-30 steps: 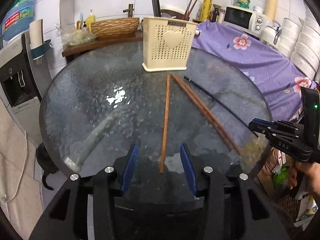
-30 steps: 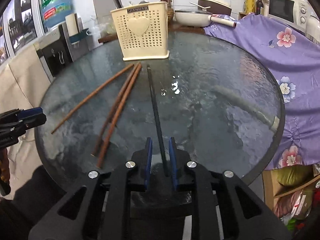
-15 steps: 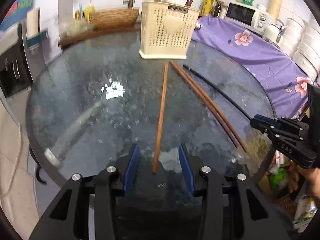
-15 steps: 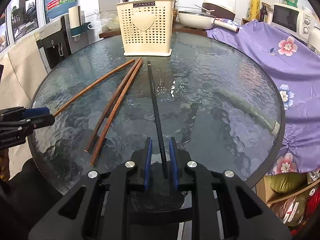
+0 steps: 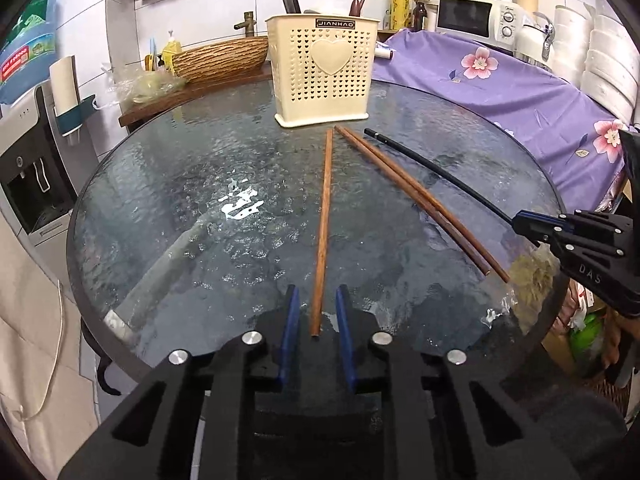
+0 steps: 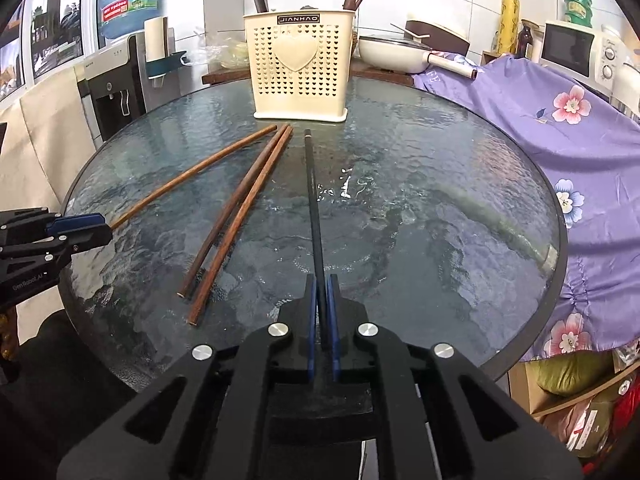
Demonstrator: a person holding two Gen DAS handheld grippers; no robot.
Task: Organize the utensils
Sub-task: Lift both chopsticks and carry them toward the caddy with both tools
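Note:
A cream perforated utensil holder [image 5: 324, 76] [image 6: 300, 68] stands at the far side of the round glass table [image 5: 160, 200]. A single brown chopstick [image 5: 325, 216] lies with its near end between the blue pads of my left gripper [image 5: 317, 290]. The jaws are closing, with a small gap still showing on each side of the stick. My right gripper [image 6: 321, 278] is shut on the near end of a black chopstick [image 6: 312, 200]. A pair of brown chopsticks [image 5: 416, 196] [image 6: 240, 216] lies on the glass between the two.
A water dispenser [image 5: 28, 168] stands to the left of the table. Purple flowered cloth [image 5: 500, 88] covers things on the right. Behind the holder are a wicker basket [image 5: 220, 58], a white pan [image 6: 392, 54] and a microwave [image 5: 472, 16]. The glass to the left of the chopsticks is bare.
My left jaws have narrowed around the single brown chopstick and the gripper has come slightly lower. My right jaws have closed fully onto the black chopstick.

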